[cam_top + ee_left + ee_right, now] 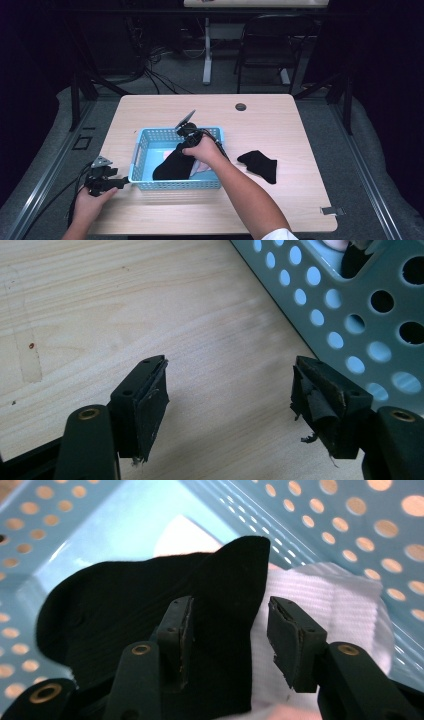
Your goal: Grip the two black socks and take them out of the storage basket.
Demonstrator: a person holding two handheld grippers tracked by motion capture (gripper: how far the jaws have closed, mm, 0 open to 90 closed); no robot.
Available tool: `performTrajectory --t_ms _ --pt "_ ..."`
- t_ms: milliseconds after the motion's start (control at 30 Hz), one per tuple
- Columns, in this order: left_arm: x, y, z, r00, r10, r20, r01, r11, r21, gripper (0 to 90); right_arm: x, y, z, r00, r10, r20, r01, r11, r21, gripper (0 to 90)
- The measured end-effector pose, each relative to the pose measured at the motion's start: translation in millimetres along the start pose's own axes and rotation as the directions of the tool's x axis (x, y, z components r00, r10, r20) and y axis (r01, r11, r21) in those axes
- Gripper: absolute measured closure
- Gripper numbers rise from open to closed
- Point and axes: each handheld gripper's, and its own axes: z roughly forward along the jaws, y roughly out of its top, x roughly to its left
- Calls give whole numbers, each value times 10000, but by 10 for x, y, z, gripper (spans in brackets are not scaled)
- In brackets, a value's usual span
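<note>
Right up close in the right gripper view, the right gripper (227, 640) has its jaws parted over a black sock (150, 615), and they're not clamped: one pad lies on the black fabric, the other sits over the white sock (335, 610) beneath it. Both socks lie inside the blue perforated basket (310, 510), its holed walls rising on either side.

Over to the left gripper view: the left gripper (230, 400) is spread wide, nothing between its frayed pads, bare wooden table (100, 305) under it, and the basket's near corner (360, 305) just beside the right-hand jaw.

The high view gives the layout the close views can't. The basket (145, 150) sits mid-table. The person's right hand (202, 150) reaches in over its right half with the right gripper (187, 131), and the black sock (172, 165) stretches toward the front wall, with pale fabric showing beside it. The left gripper (122, 182) rests low at the basket's front-left corner, held by the left hand (92, 202). And there, outside the basket to its right, a second black sock (260, 164) lies crumpled on the table (280, 210).
</note>
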Motion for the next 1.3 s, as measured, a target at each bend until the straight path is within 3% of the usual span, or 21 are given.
performTrajectory --t_ms 100,267,300,433,467,733,967,1167,1300 --pt "2 0 0 10000 7 8 -7 10000 4 307 -9 19 49 10000 80 -57 -79 10000 61 496" --pt "0 0 -1 10000 -3 21 3 10000 5 306 -30 47 63 9981 122 -605 -115 9999 125 518" --pt "1 0 0 10000 -2 14 2 10000 -8 306 -7 31 41 9968 -145 -790 159 9997 167 551" --pt "-3 1 1 10000 1 3 -1 10000 17 306 37 4 -10 9957 -436 -813 456 9987 224 608" --pt "-6 2 1 10000 1 1 -1 10000 15 306 49 -3 -57 9936 -707 -876 743 9965 384 659" --pt "-4 2 3 10000 16 -7 -16 10000 35 306 92 -36 -125 9919 -1097 -647 1121 9931 346 830" --pt "-4 2 4 10000 10 -10 -10 10000 30 307 142 -40 -341 9896 -1128 -893 1107 9935 -282 875" --pt "-9 2 8 10000 9 -13 -9 10000 53 306 309 -14 -675 9860 -1157 -1197 1028 9888 -1085 879" --pt "-9 2 10 10000 9 -11 -9 10000 69 306 425 7 -873 9863 -1347 -954 1210 9832 -1367 880"
